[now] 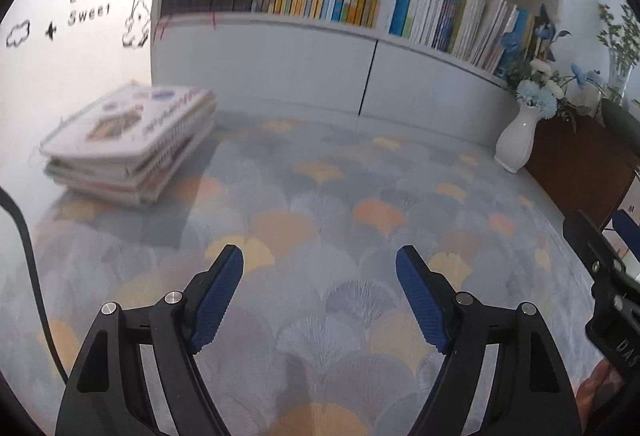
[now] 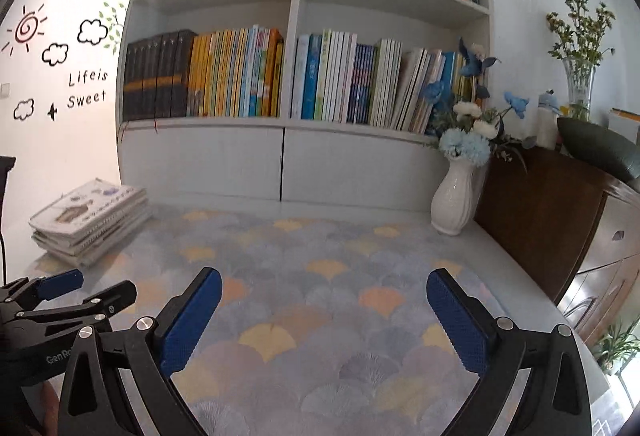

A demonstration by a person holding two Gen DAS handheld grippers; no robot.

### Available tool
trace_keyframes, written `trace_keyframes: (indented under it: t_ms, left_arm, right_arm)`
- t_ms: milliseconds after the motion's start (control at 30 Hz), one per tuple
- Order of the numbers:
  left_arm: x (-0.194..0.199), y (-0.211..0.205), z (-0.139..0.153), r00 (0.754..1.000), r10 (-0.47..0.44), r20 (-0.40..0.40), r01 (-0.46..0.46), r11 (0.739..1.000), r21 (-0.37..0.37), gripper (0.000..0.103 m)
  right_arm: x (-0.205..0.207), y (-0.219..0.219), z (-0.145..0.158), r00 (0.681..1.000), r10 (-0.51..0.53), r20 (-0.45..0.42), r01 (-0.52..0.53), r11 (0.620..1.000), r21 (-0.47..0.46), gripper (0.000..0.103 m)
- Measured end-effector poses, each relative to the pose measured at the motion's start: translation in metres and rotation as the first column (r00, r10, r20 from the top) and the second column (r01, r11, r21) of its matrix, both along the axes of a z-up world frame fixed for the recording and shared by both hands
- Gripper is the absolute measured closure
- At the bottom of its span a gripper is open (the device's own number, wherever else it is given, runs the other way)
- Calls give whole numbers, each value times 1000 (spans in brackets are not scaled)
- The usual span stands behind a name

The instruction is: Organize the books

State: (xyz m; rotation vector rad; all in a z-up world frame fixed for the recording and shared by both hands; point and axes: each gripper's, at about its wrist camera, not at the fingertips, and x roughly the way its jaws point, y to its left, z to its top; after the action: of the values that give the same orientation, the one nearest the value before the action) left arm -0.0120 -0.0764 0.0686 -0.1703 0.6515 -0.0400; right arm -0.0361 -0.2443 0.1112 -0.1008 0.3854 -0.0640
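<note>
- White shelving is filling the back of the room, its rows already packed with upright books, and a tabletop under a fan-patterned cloth is stretching out in front of you.
- Your work, the stack of books, is lying flat at the far left of that cloth, close to the wall with the cloud stickers.
- You are holding the left gripper with its jaws standing wide and nothing between them; the stack is sitting ahead and to the left of it, well apart.
- You are holding the right gripper spread wider still, also empty, and it is facing the middle of the shelving rather than the stack.
- Seen from the right wrist, the stack is lying far off to the left, beyond the left gripper, so your left hand is looking like the nearer one.
- Its long axis is running from near-left toward far-right, slanting toward the shelving, with what look like spiral-bound edges facing the open cloth.
- I am judging that the coming move is turning on that slant: you would be swinging left and squaring the jaws to the stack's edge.
- Over on the right, a white vase of flowers is standing clear of that path.
</note>
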Motion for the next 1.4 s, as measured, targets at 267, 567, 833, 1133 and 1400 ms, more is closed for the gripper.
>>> trace_keyframes:
  t_ms: [267,567,833,1133,1400]
  left_arm:
    - [-10,-13,1,997,27,72,-35,994,100,9]
    - [-7,-28,4,996,37,78,-57,963,262,0]
    - [-17,-34,8,992,49,115,-82,948,306,0]
    - [-12,-32,6,995,49,90,-74,949,307,0]
    - [-13,-35,6,994,59,91,-86,939,334,0]
  right_arm:
    - [-2,0,-11,999,-33,-30,33,999,-15,1]
    - [0,-11,-10,997,-55,-44,56,998,20,1]
    - [5,-11,-15,996,-53,-75,55,998,25,1]
    - [7,-14,-18,993,-52,-103,57,997,48,1]
    - [8,-14,-20,992,-51,-118,58,997,57,1]
